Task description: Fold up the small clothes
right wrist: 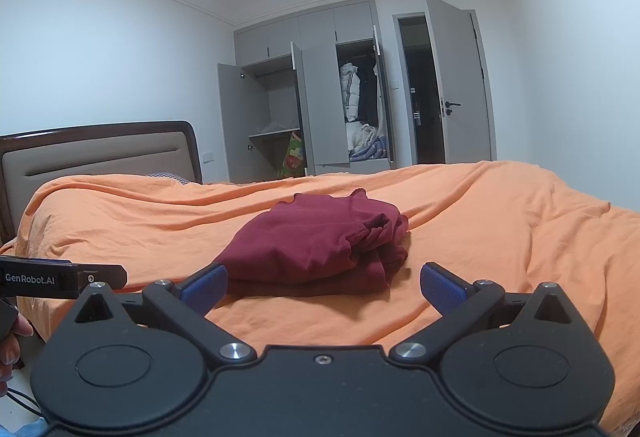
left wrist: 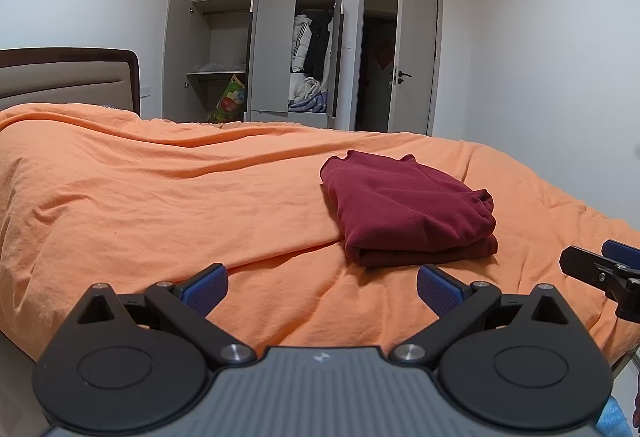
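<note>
You are holding your left gripper (left wrist: 322,291) low at the bottom of the left wrist view, its 2 blue-padded fingers (left wrist: 206,287) spread wide apart and gripping nothing, only orange bedsheet (left wrist: 160,197) showing between them. Going left to right in that view, a padded headboard (left wrist: 68,77) is sitting at the middle left edge, a grey wardrobe (left wrist: 276,49) is standing with its doors open at upper centre, coats (left wrist: 310,45) are hanging inside its right compartment, and a door (left wrist: 416,53) is standing open just right of it. The folded dark red garment (left wrist: 408,209) is lying on the sheet right of centre, just beyond your left gripper's right finger and apart from it. At the right edge, part of your right gripper (left wrist: 604,269) is poking into the frame; from here you cannot tell how its fingers stand.

In the right wrist view, a hand (right wrist: 12,349) is showing at the lower left edge, with the black body of your left gripper (right wrist: 60,277) above it. Your right gripper (right wrist: 323,291) is filling the bottom of the frame, its 2 fingers (right wrist: 442,289) also spread wide and holding nothing. The garment (right wrist: 316,241) is lying at centre frame, just ahead of the gap between those fingers and not touching them, with a bunched sleeve end on its right side. The sheet (right wrist: 500,229) is wrinkling across the bed to the right edge.
</note>
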The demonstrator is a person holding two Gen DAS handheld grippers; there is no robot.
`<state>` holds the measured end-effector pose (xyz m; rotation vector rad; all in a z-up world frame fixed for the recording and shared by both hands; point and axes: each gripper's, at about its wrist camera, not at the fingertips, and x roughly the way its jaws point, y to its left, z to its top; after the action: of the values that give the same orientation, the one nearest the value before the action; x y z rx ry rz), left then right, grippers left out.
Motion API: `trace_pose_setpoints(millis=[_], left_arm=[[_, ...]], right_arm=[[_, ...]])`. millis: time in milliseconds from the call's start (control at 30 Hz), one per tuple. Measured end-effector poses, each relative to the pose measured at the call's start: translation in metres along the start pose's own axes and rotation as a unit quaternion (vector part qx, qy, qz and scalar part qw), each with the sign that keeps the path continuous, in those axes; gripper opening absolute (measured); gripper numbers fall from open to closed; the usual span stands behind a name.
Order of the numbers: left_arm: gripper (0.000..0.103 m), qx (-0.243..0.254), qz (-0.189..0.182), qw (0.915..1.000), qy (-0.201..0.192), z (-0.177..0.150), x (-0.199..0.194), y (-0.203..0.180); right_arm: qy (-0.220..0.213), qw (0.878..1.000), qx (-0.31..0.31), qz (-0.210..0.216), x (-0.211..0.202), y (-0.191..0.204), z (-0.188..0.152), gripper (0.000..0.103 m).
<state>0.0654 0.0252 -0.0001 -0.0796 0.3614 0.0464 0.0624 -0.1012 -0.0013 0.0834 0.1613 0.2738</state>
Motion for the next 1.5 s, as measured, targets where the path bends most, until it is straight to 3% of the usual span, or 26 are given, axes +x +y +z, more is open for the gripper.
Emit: trace_pose_setpoints(millis=[900,1100,1500], left_arm=[[0.103,0.001,0.0,1.0,0.003,-0.001,0.0006,-0.0004],[0.103,0.016,0.029,0.9994,-0.007,-0.0019,-0.005,-0.0063],[0.103,0.017,0.02,0.9996,-0.005,-0.0001,-0.0076,-0.0045]], right_arm=[[0.002,1.0,0.002,-0.001,0.0001,0.0001,0.0,0.102],[0.002,1.0,0.002,0.0,-0.0003,0.0003,0.0,0.102],[0.003,1.0,0.003,-0.001,-0.0005,0.0006,0.0004,0.102]])
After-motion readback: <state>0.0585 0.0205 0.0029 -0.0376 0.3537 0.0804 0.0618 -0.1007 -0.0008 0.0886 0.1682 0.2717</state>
